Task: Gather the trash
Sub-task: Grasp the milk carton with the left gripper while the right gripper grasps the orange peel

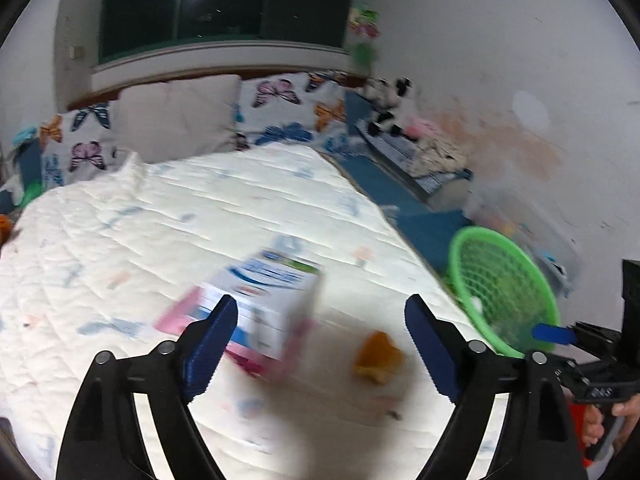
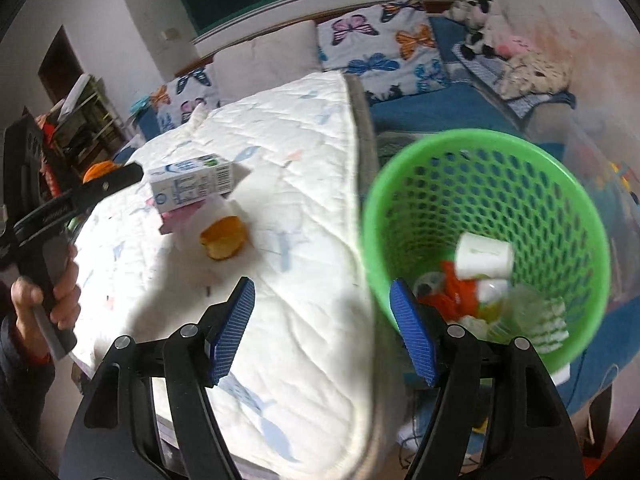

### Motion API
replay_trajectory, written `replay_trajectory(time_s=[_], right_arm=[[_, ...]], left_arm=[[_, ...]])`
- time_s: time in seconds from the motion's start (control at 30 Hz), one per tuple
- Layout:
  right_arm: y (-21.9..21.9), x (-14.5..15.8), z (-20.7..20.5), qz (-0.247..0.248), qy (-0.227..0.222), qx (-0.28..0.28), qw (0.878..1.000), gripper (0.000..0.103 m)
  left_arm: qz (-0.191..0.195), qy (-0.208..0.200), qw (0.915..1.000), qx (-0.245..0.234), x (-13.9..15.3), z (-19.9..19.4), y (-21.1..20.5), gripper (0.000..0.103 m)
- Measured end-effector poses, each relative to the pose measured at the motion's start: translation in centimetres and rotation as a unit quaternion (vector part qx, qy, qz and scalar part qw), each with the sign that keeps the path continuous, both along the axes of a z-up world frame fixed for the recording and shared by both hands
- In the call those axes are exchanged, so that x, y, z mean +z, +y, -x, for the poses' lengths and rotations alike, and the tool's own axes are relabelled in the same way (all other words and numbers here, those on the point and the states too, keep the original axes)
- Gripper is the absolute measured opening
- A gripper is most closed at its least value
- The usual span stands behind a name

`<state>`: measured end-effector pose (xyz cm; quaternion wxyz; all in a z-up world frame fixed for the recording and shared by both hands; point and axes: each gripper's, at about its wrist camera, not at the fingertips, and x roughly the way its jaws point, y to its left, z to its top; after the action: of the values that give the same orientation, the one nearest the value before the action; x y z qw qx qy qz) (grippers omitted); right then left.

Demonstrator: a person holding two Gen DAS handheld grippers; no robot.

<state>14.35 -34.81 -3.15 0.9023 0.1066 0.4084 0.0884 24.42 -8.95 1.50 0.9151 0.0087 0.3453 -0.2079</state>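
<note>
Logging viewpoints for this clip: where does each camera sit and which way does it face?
Left wrist: on the left claw, looking down the bed at the milk carton; the other claw shows at right.
Right wrist: on the right claw, looking over the bed edge and green basket; a hand shows at left.
Shared: carton, orange scrap, basket.

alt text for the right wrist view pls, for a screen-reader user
The open, empty right hand-held gripper hangs over the edge of a white quilt, beside a green mesh basket already holding trash. On the quilt lie a small white-and-blue carton and an orange peel; a hand holds the left hand-held gripper at the far left.
</note>
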Motion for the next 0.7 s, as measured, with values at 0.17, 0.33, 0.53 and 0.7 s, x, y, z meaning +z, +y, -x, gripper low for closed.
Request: replay_trajectory(time_s=[0.17, 0.33, 0.53, 0.7], right_arm=[[2.9, -0.1, -1.8, 0.002, 0.000, 0.029, 1.000, 0.071], [5.7, -0.8, -3.5, 0.003, 0.002, 0.060, 0.998, 0.071], [8.0, -2.1, -5.3, 0.004, 0.012, 0.083, 0.996, 0.071], [9.1, -3.0, -6.2, -0.001, 0.020, 0.097, 0.995, 0.071]], left_arm=[[-0.024, 0.008, 0.9997, 0.000, -0.7, -2.1, 1.3, 0.090], [-0.046, 0.007, 0.9987, -0.018, -1.7, -2.8, 1.4, 0.091], [-0.060, 0.017, 0.9975, -0.035, -3.1, -3.5, 1.1, 0.092], [-0.069, 0.022, 0.9962, -0.049, -4.2, -4.3, 0.8, 0.092]])
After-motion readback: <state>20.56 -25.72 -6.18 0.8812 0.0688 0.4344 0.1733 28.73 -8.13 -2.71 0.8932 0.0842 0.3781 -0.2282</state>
